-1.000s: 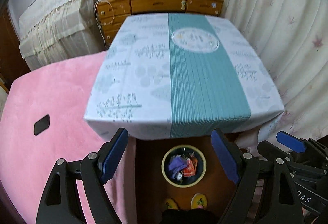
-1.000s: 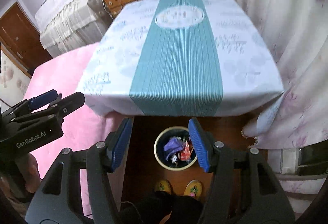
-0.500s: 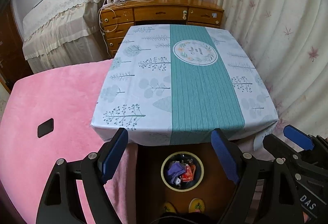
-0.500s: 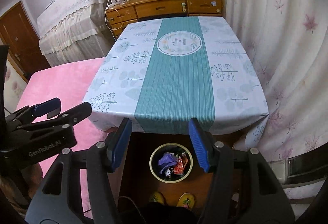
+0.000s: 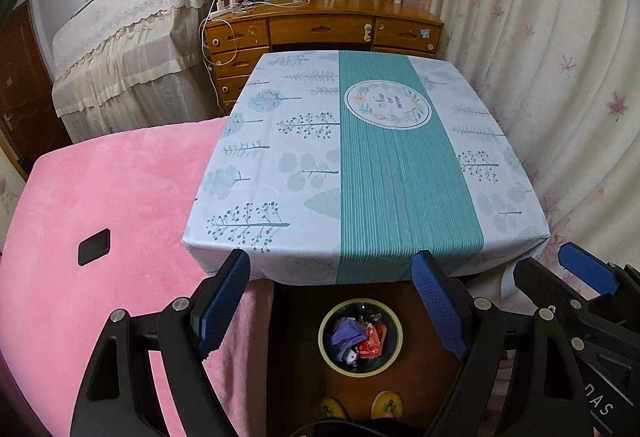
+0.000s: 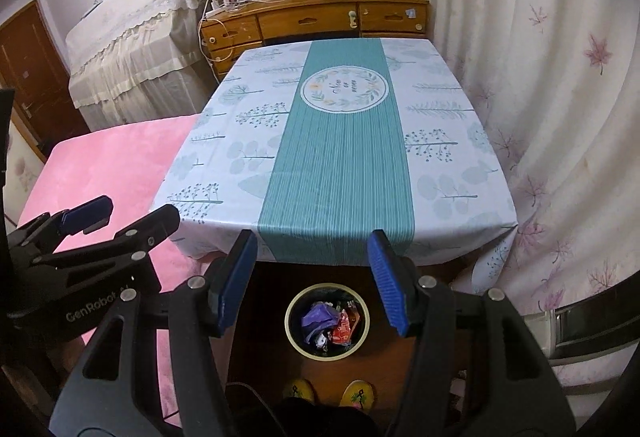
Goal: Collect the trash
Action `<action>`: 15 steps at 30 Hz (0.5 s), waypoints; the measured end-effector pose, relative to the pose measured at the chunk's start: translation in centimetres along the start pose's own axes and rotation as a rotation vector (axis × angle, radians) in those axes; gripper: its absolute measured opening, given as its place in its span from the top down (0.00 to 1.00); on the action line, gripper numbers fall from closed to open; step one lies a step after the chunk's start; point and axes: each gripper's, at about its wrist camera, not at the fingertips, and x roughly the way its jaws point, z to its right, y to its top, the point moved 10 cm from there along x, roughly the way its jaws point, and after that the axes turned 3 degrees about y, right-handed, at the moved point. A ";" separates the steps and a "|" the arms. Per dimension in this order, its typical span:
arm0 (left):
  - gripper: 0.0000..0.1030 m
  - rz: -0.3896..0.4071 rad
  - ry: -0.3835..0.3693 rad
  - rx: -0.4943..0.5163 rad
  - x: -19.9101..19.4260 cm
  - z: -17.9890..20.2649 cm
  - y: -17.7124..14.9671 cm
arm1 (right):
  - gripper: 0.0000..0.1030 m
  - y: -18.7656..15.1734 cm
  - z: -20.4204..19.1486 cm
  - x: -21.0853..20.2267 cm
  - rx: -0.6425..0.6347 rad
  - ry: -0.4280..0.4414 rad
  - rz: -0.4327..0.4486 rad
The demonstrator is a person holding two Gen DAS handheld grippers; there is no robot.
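Both views now take in more of the room at 12 o'clock: the table sits lower, and the trash bin looks smaller.

Both cameras look from high above the near edge of the desk, tilted down and forward toward the dresser at the top of each frame. The left view sits farther left, with the right tool at its lower right edge. The right view has the left tool at lower left. Both views share the desk, the bin at bottom centre, the pink bed and the curtain.
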 end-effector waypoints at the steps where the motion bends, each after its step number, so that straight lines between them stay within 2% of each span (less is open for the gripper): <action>1: 0.18 -0.004 0.002 -0.002 0.2 0.0 -0.1 | 0.47 -0.1 0.1 0.2 0.004 0.001 -0.005; 15: 0.18 -0.028 -0.012 -0.033 1.7 0.2 -0.1 | 0.47 0.2 1.0 0.8 0.013 -0.015 -0.005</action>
